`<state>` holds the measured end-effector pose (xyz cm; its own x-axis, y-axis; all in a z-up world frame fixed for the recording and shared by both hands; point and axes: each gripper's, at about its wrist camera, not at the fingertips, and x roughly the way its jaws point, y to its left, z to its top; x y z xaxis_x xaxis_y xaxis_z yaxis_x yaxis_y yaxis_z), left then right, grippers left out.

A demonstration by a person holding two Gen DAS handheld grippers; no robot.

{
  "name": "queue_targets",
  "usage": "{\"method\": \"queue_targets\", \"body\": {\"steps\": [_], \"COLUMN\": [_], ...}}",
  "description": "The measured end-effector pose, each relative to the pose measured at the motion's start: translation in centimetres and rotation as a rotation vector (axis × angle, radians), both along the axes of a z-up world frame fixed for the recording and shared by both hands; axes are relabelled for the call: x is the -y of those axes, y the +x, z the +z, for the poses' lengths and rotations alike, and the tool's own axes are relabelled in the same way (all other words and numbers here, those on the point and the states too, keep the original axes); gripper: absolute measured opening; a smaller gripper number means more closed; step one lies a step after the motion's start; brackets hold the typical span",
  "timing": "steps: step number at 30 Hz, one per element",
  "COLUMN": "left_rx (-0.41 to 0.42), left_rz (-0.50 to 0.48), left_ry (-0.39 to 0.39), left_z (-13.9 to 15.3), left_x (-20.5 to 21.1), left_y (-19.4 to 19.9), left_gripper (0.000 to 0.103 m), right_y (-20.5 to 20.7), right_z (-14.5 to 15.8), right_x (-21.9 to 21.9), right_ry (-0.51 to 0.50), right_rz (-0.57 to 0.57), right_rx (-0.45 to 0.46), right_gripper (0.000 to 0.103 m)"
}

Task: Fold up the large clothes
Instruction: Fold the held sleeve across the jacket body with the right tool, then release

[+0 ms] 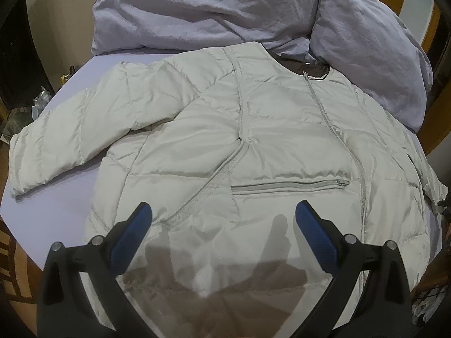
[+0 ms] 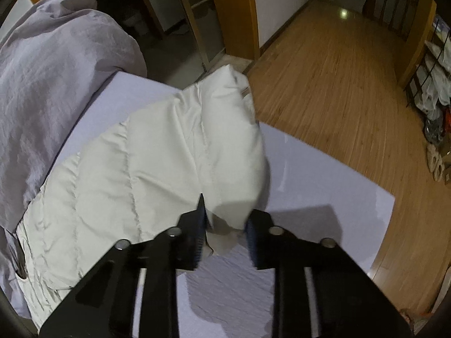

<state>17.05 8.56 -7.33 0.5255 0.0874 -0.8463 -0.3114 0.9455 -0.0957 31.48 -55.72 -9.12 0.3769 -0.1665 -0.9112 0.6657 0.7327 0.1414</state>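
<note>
Jacket (image 1: 253,129) first: it's a pale quilted puffer lying front-up on the lavender bed sheet (image 1: 70,205), zipper closed, one sleeve (image 1: 70,140) stretched out to the side, with a rumpled grey duvet (image 1: 197,8) bunched behind the collar. From the left wrist view, the left gripper (image 1: 222,217) hangs just above the hem with its blue-padded fingers spread wide, holding nothing.

Right wrist view: the right gripper (image 2: 224,225) has its fingers drawn in narrow on the cuff end of the other sleeve (image 2: 225,140), which looks lifted off the sheet. So I'd say we're on the sleeve-fold step. Next move probably calls for carrying that sleeve across the chest and laying it flat, while the left one goes for the outstretched sleeve.
</note>
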Motion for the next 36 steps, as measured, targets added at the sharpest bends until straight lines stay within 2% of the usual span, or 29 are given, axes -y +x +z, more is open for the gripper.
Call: {"method": "queue_targets", "body": {"steps": [4,9,15,19,23,27,36], "left_rx": [0.000,-0.001,0.005,0.012,0.023,0.029,0.033], "left_rz": [0.003,0.005,0.008,0.012,0.010,0.011,0.014], "left_ry": [-0.005,0.000,0.002,0.002,-0.012,-0.016,-0.025], "left_z": [-0.2,-0.2,-0.2,-0.1,0.1,0.2,0.2], "left_x": [-0.3,-0.5,-1.0,-1.2,-1.5,-1.8,-2.8], "left_y": [0.2,0.4,0.8,0.9,0.8,0.7,0.9], "left_gripper": [0.101,0.101,0.101,0.101,0.101,0.101,0.101], "right_y": [1.0,2.3,5.2,7.0,8.4,8.5,8.1], "right_z": [1.8,5.0,8.8,9.7,10.0,9.0,5.9], "right_x": [-1.5,-4.5,-11.8,-17.3,-23.9,-29.6,-37.0], "right_ry": [-0.074,-0.099,-0.081,-0.050,-0.009,0.005,0.078], "right_rz": [0.047,0.126,0.324,0.453,0.605,0.719,0.885], "right_rx": [0.022,0.098,0.202,0.234,0.247,0.206,0.127], "right_gripper": [0.020,0.018,0.017,0.017,0.017,0.017,0.017]}}
